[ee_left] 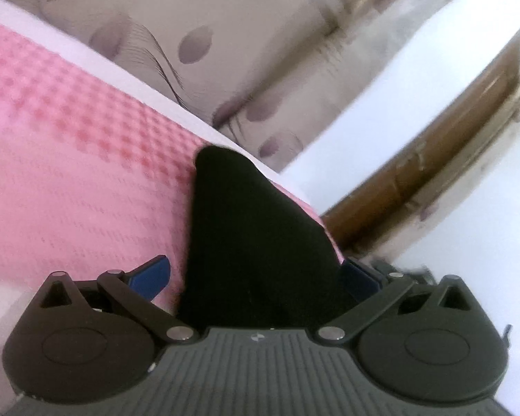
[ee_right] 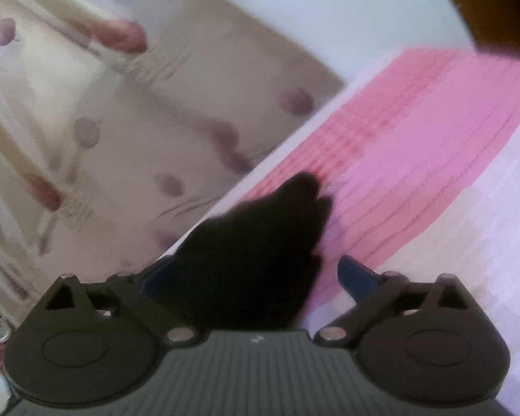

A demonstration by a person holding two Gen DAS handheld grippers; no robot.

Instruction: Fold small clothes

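A small black garment (ee_left: 253, 242) lies on a pink checked cloth (ee_left: 69, 156) and runs to a narrow tip away from me. In the left wrist view it fills the space between the fingers of my left gripper (ee_left: 254, 274). The jaws stand wide; the left blue finger (ee_left: 152, 274) is clear of the cloth and the right one sits at its edge. In the right wrist view the black garment (ee_right: 260, 249) covers the left finger of my right gripper (ee_right: 256, 275). The right blue finger (ee_right: 357, 277) stands apart over the pink cloth (ee_right: 416, 121). Both grippers are open.
The pink cloth lies on a white sheet (ee_right: 485, 242). Past its far edge is beige fabric with a purple leaf pattern (ee_left: 225, 52), also blurred in the right wrist view (ee_right: 138, 121). A brown wooden rail (ee_left: 450, 145) runs along the right.
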